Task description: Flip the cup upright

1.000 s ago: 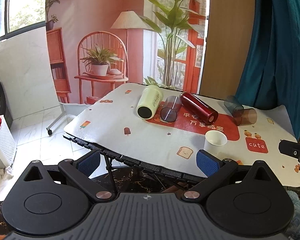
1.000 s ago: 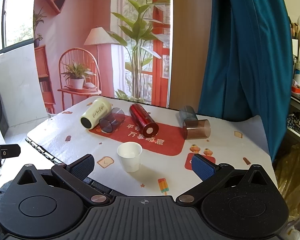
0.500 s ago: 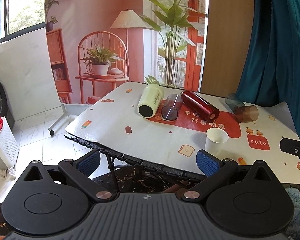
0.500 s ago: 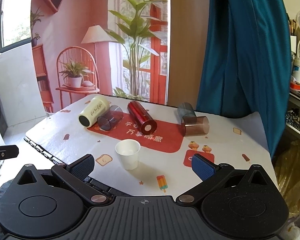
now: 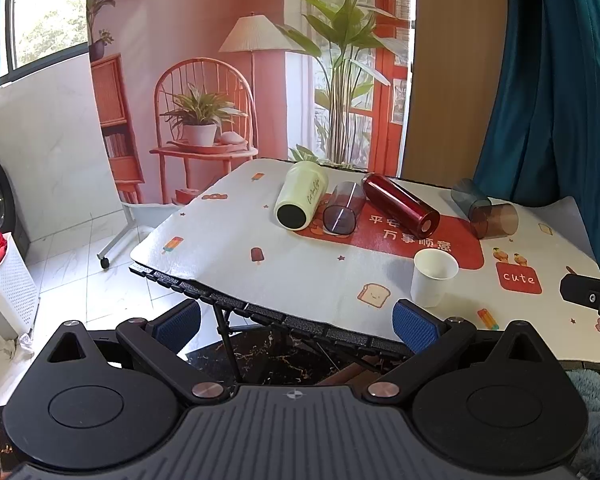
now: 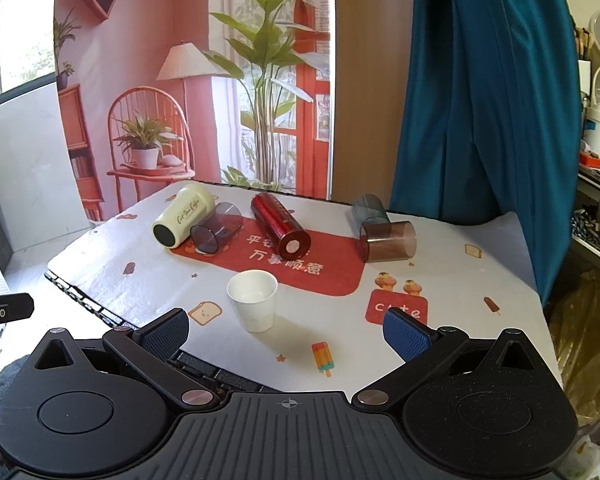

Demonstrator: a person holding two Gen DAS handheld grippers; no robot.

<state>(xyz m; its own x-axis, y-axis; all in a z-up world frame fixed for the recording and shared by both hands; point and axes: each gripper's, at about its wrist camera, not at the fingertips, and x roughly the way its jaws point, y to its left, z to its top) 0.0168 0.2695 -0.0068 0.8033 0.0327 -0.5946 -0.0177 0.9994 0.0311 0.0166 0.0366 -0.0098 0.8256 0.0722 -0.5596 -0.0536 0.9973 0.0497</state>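
Observation:
A white paper cup stands upright near the table's front edge; it also shows in the left wrist view. Further back, several cups lie on their sides: a cream tumbler, a clear purple cup, a red bottle, a grey-blue cup and a brown cup. My right gripper is open and empty, just short of the white cup. My left gripper is open and empty, off the table's front left edge.
The table carries a white printed mat with a red patch. A teal curtain hangs behind on the right. A white basket stands on the floor at left. Cluttered shelves are at the far right.
Both grippers have drawn back and risen slightly, so the table sits a little lower and farther in both views. The cups have not moved.

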